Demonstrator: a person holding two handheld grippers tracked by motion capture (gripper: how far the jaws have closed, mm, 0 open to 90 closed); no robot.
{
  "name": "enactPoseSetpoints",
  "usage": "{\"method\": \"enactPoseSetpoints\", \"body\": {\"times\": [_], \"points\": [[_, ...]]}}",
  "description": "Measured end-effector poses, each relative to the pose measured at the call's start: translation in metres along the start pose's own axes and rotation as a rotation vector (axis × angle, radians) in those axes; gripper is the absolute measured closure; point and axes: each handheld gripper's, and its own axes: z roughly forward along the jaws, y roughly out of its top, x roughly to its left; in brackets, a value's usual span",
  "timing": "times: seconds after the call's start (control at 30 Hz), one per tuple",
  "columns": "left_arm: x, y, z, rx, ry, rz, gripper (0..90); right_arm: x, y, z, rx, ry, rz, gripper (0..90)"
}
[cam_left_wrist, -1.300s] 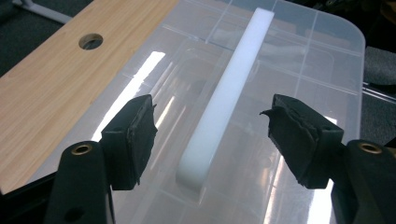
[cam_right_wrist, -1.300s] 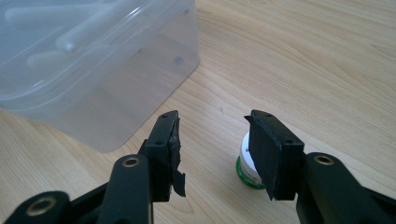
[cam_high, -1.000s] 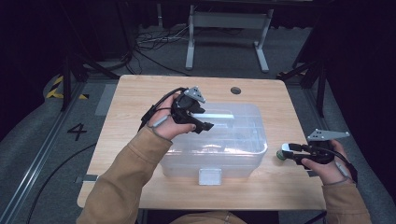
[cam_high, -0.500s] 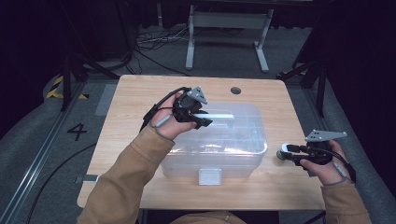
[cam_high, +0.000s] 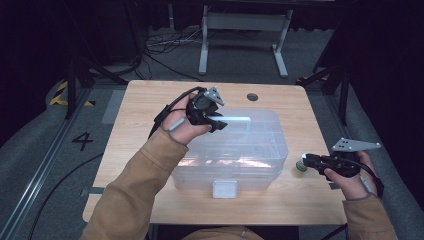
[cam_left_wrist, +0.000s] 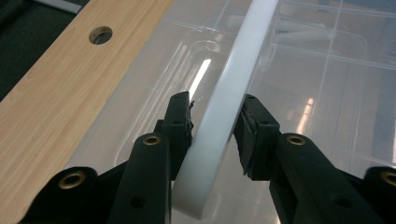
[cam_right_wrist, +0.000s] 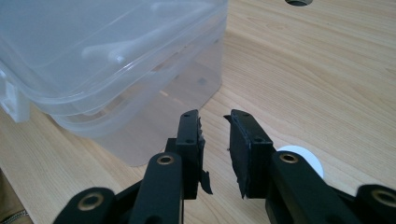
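Observation:
A clear plastic box (cam_high: 250, 150) with a clear lid stands in the middle of the wooden table (cam_high: 145, 115). A white handle (cam_high: 239, 119) lies along the lid's far edge. My left gripper (cam_high: 220, 122) is shut on that handle (cam_left_wrist: 238, 70); in the left gripper view the two jaws of the left gripper (cam_left_wrist: 217, 112) press on either side of the white bar above the lid (cam_left_wrist: 327, 84). My right gripper (cam_high: 306, 161) hovers low over the table just right of the box (cam_right_wrist: 93, 56). The right gripper (cam_right_wrist: 215, 119) is open by a narrow gap with nothing in it.
A small round white and green object (cam_high: 300, 166) lies on the table by the right gripper's tips, seen as a white disc (cam_right_wrist: 299, 158) under one jaw. A white latch (cam_high: 224, 189) closes the box's front. A round hole (cam_high: 252, 96) sits near the table's far edge.
The left gripper has shifted slightly up and toward the far side with the white handle in it. The right gripper has barely moved.

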Motion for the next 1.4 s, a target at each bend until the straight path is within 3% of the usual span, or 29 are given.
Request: {"method": "enactPoseSetpoints", "body": {"times": [0.17,0.47,0.63,0.83,1.0,1.23,1.3,1.37,1.4], "points": [[0.007,0.003,-0.001,-0.006,-0.012,-0.013,67.7,0.005,0.002,-0.001,-0.007,0.014,-0.019,75.3],[0.017,0.013,-0.001,0.008,0.020,-0.016,66.5,0.015,0.007,-0.003,-0.011,0.049,-0.059,79.1],[0.023,0.018,-0.001,0.016,0.028,-0.029,66.1,0.021,0.010,-0.003,0.006,0.095,-0.085,87.8],[0.026,0.021,-0.001,0.028,0.028,-0.038,66.1,0.035,0.015,0.001,0.003,0.174,-0.113,88.3],[0.026,0.021,-0.001,0.036,0.025,-0.036,66.1,0.042,0.018,0.004,-0.023,0.207,-0.125,90.0],[0.024,0.021,-0.001,0.050,0.019,-0.042,66.2,0.046,0.020,0.015,-0.031,0.228,-0.125,90.0],[0.023,0.019,-0.001,0.041,0.024,-0.045,66.2,0.047,0.021,0.016,-0.034,0.212,-0.135,90.0],[0.021,0.017,-0.003,0.061,0.067,-0.063,66.8,0.048,0.021,0.017,-0.036,0.199,-0.139,90.0],[0.020,0.016,-0.004,0.059,0.080,-0.069,61.9,0.048,0.021,0.016,-0.041,0.196,-0.143,90.0]]}}
